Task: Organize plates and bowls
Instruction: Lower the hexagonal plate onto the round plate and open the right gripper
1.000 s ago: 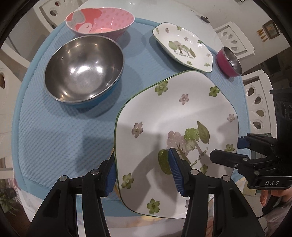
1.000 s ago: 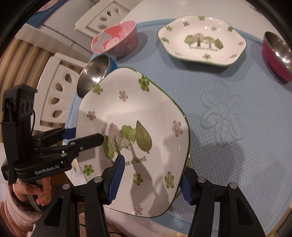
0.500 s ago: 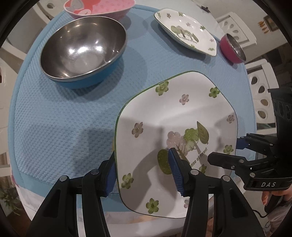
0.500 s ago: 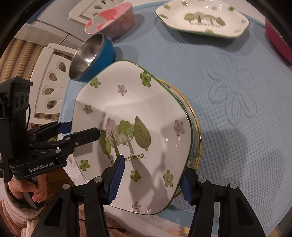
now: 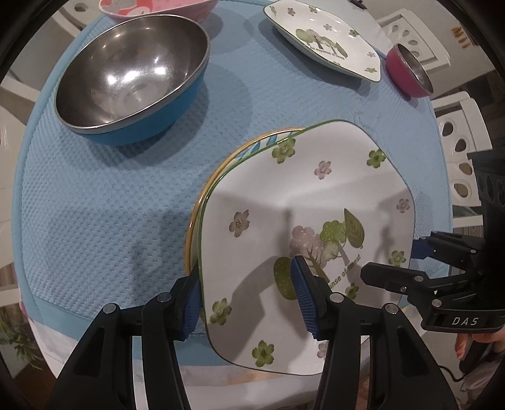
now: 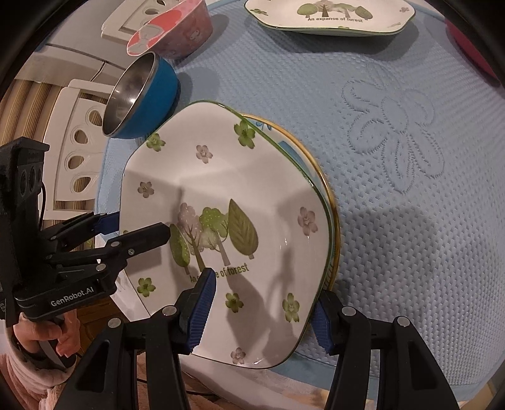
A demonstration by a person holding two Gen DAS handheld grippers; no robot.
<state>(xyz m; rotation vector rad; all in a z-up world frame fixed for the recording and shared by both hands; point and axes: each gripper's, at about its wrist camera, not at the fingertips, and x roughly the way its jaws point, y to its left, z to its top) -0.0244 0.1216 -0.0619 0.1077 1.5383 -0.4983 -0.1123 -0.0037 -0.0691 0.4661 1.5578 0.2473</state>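
Observation:
A large white plate with flowers and trees is gripped from both sides. My left gripper is shut on its left rim, one finger above and one below. On the opposite rim my right gripper is shut the same way. Just beneath it lies a gold-rimmed plate, of which only an edge arc shows. I cannot tell whether the two plates touch.
On the blue mat stand a blue steel bowl, a pink bowl, a smaller floral plate and a small magenta bowl. White chairs surround the table.
Both grippers have carried the large plate down toward the mat. The gold-rimmed plate has come into view under it. The grips have not changed.

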